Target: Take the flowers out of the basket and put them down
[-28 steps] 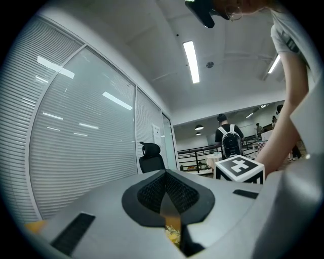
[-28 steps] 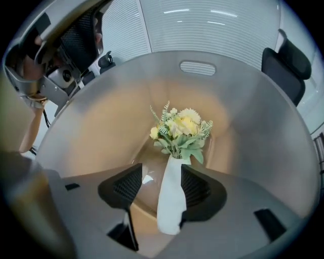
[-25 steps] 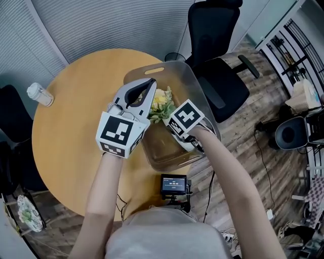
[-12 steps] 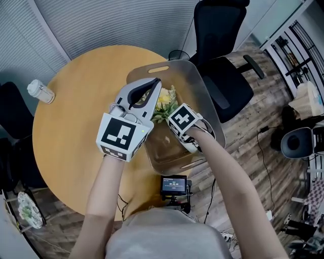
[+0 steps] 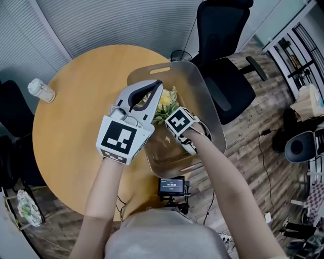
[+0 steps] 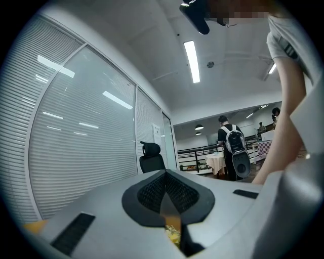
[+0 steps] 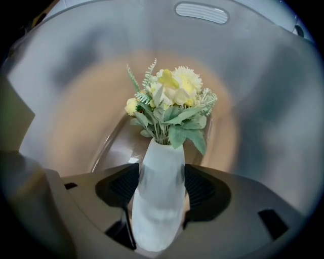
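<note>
Right gripper (image 7: 159,177) dropped, jaws opening round vase (image 7: 158,207) — flowers (image 7: 174,91) toward handle (image 7: 200,12).

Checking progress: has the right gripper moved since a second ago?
Yes: right gripper sank deeper below the basket rim, toward the flowers; jaws just opening, vase between them.

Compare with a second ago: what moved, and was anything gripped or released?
The right gripper sank deeper into the basket, its fingers just opening around the white vase of flowers, which sits between them; no clamp is evident yet. The left gripper stayed over the basket, fingers together; the flowers remain in the basket.
</note>
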Motion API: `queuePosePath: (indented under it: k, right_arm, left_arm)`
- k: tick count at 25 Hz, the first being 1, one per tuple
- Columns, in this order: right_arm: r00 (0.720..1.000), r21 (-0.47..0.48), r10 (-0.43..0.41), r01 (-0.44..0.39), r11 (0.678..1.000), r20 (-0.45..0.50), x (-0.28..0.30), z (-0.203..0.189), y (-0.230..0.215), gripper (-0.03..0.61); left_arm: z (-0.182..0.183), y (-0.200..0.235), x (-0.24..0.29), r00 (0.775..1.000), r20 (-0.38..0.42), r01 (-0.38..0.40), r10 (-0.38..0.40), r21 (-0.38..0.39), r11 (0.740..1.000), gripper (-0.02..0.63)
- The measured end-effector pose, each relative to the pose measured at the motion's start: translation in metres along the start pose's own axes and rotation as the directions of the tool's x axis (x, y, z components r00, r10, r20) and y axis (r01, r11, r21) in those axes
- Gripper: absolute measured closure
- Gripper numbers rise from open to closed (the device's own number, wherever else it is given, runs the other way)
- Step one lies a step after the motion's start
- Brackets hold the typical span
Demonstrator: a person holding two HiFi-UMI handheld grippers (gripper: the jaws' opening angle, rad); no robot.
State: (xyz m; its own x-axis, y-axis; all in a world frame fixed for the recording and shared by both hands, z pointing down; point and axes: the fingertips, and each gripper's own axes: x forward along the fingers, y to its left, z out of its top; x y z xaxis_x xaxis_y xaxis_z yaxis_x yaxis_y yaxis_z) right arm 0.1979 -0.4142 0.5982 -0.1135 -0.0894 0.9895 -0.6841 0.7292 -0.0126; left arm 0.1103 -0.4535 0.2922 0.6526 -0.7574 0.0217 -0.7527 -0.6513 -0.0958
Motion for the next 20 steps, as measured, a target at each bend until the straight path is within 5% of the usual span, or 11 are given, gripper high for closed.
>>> queuePosePath:
  k: [20]
  right_arm:
    - [0.999, 0.091, 0.052, -0.052, 0.994, 0.011, 0.032, -0.001, 0.004, 0.230]
  left_arm:
    - [-0.003, 0.005, 0.001, 0.999, -0.018, -0.028, 0.028, -0.011, 1.000, 0.609]
